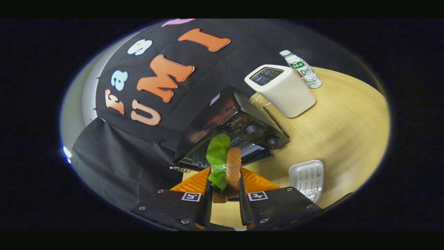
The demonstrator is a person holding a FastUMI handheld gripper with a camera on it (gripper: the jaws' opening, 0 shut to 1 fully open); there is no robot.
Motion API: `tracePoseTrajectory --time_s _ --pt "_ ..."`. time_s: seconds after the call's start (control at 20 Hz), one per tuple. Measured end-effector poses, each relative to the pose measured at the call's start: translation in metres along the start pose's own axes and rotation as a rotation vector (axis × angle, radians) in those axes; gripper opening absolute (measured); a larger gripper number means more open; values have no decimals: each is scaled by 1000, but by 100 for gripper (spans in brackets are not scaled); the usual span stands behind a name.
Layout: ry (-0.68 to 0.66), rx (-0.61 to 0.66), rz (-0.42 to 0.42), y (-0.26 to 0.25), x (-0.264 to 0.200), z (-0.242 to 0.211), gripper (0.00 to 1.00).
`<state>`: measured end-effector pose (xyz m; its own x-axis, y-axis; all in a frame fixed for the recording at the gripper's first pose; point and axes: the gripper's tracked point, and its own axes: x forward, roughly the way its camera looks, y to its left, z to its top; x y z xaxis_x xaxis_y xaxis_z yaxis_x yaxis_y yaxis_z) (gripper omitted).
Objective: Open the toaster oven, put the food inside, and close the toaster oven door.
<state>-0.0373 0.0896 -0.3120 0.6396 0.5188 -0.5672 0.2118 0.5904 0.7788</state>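
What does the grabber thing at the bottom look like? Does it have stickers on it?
The gripper has two flat dark plates studded with shiny round screws. Each plate carries a small square black-and-white marker, like a sticker. Its two fingers are thin upright blades, with ridged wedge-shaped pieces behind them.

**Lighting and image quality, tongs-mounted fisheye view**

Even overhead light is brightening the wooden surface (340,121). The toaster oven (229,128) top is reflecting a dull orange sheen. Fisheye distortion is bending and tilting the scene, and detail is softening toward the rim, beside a white-blue flare.
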Motion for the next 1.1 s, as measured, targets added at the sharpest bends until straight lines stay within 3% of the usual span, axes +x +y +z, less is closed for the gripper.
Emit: tracePoseTrajectory --time_s 0.8,1.1 --pt "-134 186 -3 26 119 -13 34" --pt "-251 110 -115 15 143 -9 35"
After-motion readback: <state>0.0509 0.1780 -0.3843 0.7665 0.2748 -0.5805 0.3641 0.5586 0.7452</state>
